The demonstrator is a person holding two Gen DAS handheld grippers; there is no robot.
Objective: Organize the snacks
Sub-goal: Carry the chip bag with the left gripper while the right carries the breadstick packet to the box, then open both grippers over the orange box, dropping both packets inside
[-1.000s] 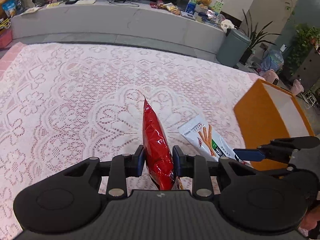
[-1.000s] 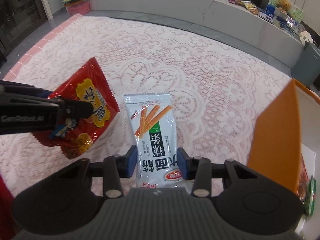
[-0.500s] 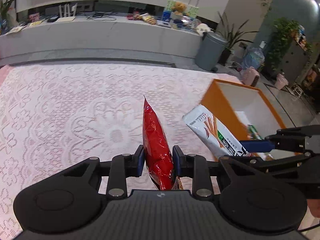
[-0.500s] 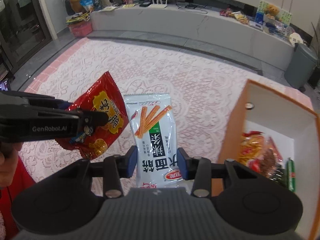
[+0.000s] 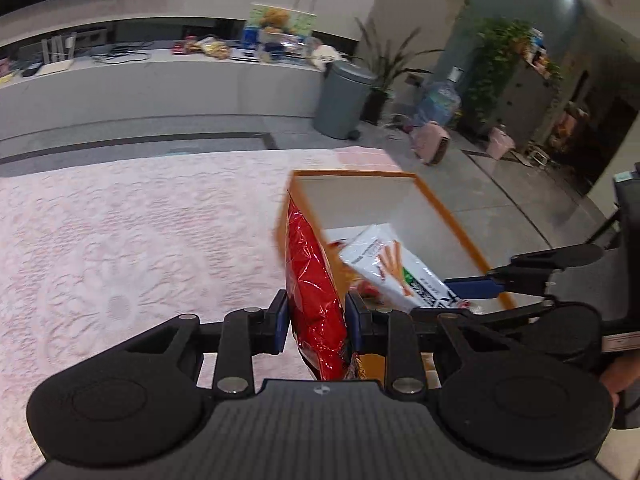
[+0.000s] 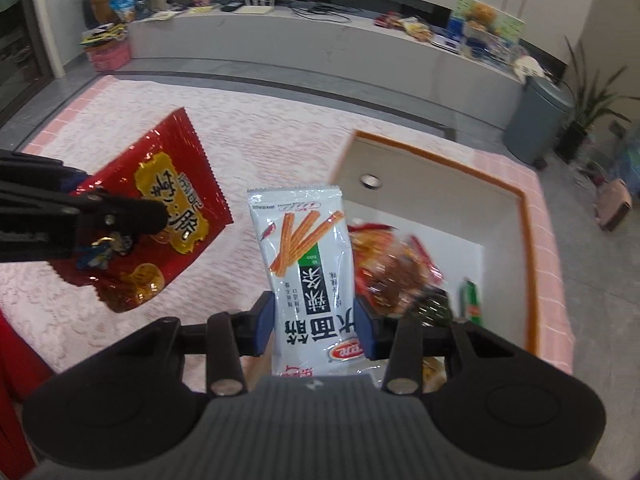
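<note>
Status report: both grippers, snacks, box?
Left gripper shut on red bag. Right gripper shut on white packet, over box. Nothing blocking.

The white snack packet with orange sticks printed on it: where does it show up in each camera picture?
Left wrist view: right of centre, white snack packet held over the orange-rimmed box.
Right wrist view: centre, white snack packet clamped in the right gripper.
Shared landmark: the orange-rimmed box.
</note>
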